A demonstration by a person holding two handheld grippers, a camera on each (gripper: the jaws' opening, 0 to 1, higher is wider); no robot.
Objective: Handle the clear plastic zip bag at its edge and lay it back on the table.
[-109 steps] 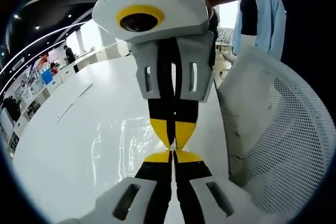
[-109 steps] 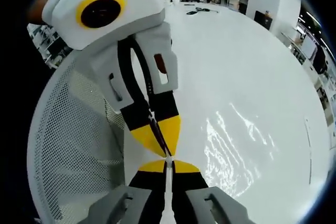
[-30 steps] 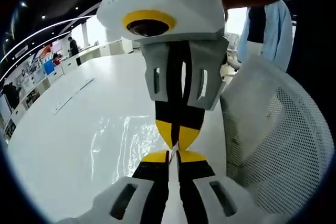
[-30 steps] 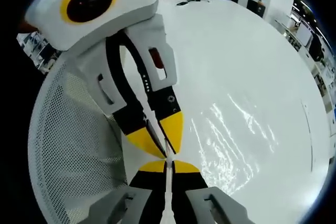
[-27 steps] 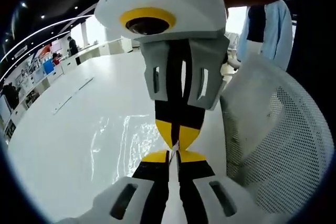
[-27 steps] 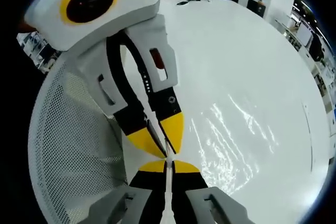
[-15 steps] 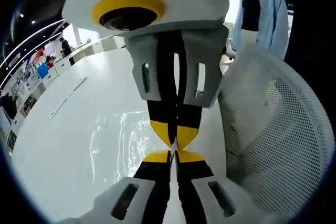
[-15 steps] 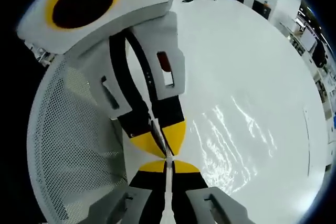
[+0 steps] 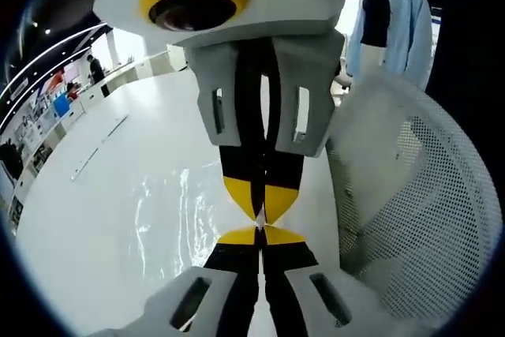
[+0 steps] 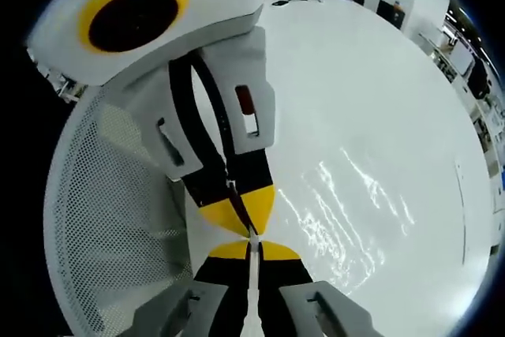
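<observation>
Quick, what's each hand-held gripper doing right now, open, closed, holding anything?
Left hand-held gripper: closed on the edge of the plastic bag.
Right hand-held gripper: closed on the same bag edge.

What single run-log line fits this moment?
left tongs: shut on zip bag edge | right tongs: shut on same edge, tip to tip | bag over table

White mesh chair beside table edge — person in blue jacket behind
</observation>
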